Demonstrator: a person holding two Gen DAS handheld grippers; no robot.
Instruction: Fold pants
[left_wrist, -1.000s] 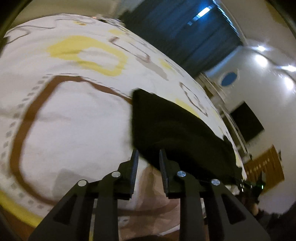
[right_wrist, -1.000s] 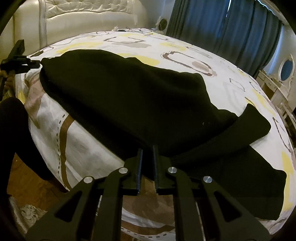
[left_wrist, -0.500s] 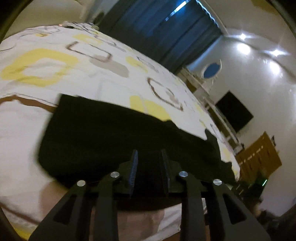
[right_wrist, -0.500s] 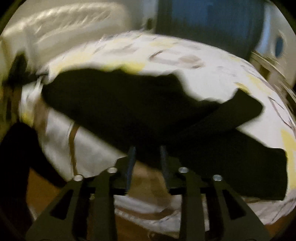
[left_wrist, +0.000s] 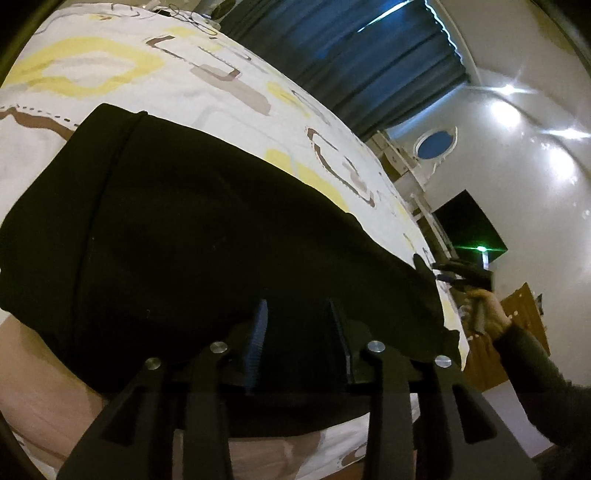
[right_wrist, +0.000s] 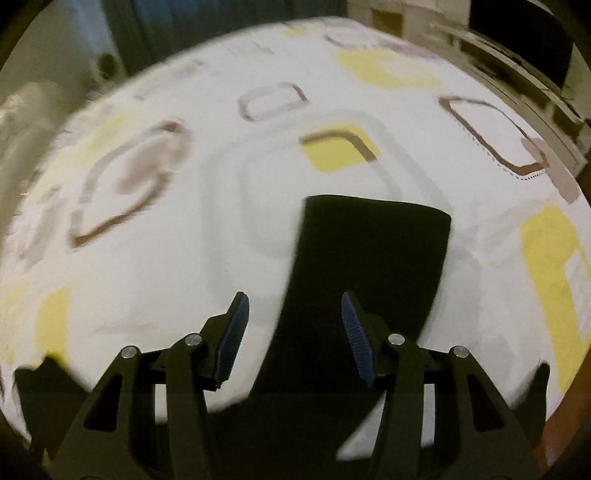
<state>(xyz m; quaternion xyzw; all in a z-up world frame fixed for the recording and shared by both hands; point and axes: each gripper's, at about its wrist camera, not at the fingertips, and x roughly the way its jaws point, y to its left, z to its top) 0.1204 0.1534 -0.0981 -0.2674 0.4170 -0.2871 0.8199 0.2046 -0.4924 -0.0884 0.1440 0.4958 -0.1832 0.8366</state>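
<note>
Black pants (left_wrist: 192, 236) lie spread across a bed with a white, yellow and brown patterned sheet (left_wrist: 207, 92). My left gripper (left_wrist: 300, 325) hovers low over their near edge. Its jaws are opening, and the dark cloth lies under them without either pad pressing on it. In the right wrist view, one black pant leg (right_wrist: 369, 258) runs away from me over the sheet (right_wrist: 166, 258). My right gripper (right_wrist: 293, 301) hangs above that leg with its jaws opening and nothing gripped. The left wrist view also shows the right gripper (left_wrist: 443, 272) at the far end of the pants, held by a hand (left_wrist: 484, 310).
Dark blue curtains (left_wrist: 351, 62) hang behind the bed. A white dresser with an oval mirror (left_wrist: 436, 144) and a dark screen (left_wrist: 465, 221) stand along the far wall. A wooden floor (left_wrist: 517, 321) lies past the bed's edge. The right wrist view is motion-blurred.
My right gripper let go of the pants' near edge, swung fast to the leg end and rolled, with its jaws spreading. My left gripper slid over the pants and its jaws widened.
</note>
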